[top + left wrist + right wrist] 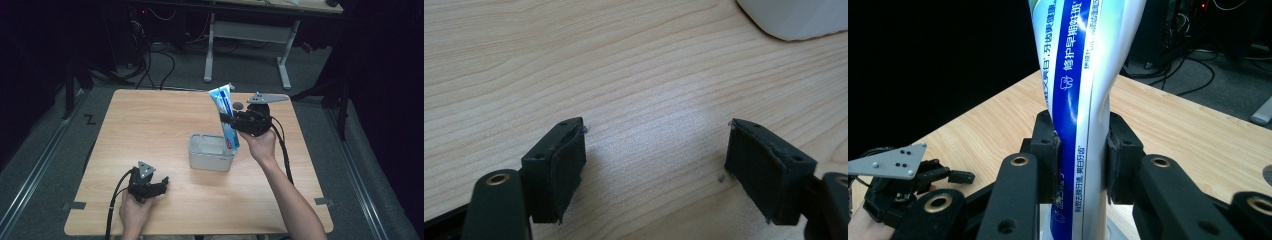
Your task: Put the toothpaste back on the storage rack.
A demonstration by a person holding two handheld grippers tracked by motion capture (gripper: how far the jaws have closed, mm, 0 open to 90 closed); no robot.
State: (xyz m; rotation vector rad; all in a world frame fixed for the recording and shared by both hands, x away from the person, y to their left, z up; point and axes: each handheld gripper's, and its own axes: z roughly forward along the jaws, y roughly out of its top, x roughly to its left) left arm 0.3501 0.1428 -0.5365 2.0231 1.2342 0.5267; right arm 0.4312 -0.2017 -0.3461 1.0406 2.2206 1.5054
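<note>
The right tool (231,120) pinched the toothpaste tube (225,116) about mid-length, its long axis near upright, lower end just over the grey container (210,158) directly beneath. The left tool (161,184) rested spread and empty on the tabletop (150,125), farther off.

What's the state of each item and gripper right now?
Tube: held upright, slightly tilted, lower end at the tub's far right rim.
Tub: upright on the table, open top.
Right gripper: shut on tube.
Left gripper: open, nothing between the jaws, low over the table.
</note>
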